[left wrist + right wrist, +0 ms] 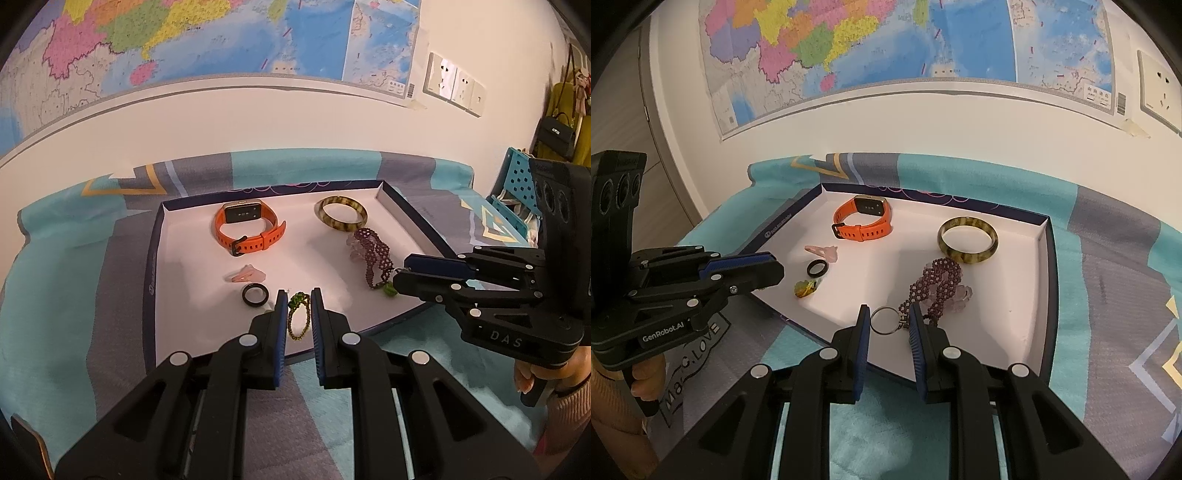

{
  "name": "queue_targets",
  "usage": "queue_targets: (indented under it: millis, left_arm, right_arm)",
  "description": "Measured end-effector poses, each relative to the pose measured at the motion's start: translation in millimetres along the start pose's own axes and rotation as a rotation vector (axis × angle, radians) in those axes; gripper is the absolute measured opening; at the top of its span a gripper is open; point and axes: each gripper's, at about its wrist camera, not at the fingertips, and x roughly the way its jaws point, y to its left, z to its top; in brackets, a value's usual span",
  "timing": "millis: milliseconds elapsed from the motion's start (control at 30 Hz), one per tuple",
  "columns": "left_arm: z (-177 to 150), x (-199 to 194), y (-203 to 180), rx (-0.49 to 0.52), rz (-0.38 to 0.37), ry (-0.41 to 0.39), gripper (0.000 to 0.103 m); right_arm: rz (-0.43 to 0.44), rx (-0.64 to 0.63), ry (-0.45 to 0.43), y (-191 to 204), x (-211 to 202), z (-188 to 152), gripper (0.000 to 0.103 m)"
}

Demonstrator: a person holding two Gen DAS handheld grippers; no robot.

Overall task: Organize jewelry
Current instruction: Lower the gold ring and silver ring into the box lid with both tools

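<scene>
A white tray (177, 254) with dark walls lies on a patterned cloth. It holds an orange watch (248, 225), a mottled bangle (342, 214), a purple beaded keychain (375, 258), a pink clip (246, 276), a black ring (254, 294) and a green beaded ring (298, 314). My left gripper (298, 299) is open, its fingers on either side of the green beaded ring (807, 288). My right gripper (886, 314) is open around the keychain's metal ring (884, 320). The bangle (967, 240) and the watch (864, 218) lie farther back.
The cloth (66, 295) covers the table up to a white wall with a map (184, 40) and sockets (454, 83). A blue perforated rack (515, 184) and hanging bags (561, 125) stand at the right.
</scene>
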Motion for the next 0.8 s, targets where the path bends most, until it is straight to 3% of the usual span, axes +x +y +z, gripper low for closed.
queue_targets:
  millis: [800]
  left_arm:
    - [0.0, 16.2, 6.2, -0.022, 0.016, 0.032, 0.013]
  right_arm:
    - [-0.001, 0.019, 0.026, -6.3, 10.6, 0.3, 0.019]
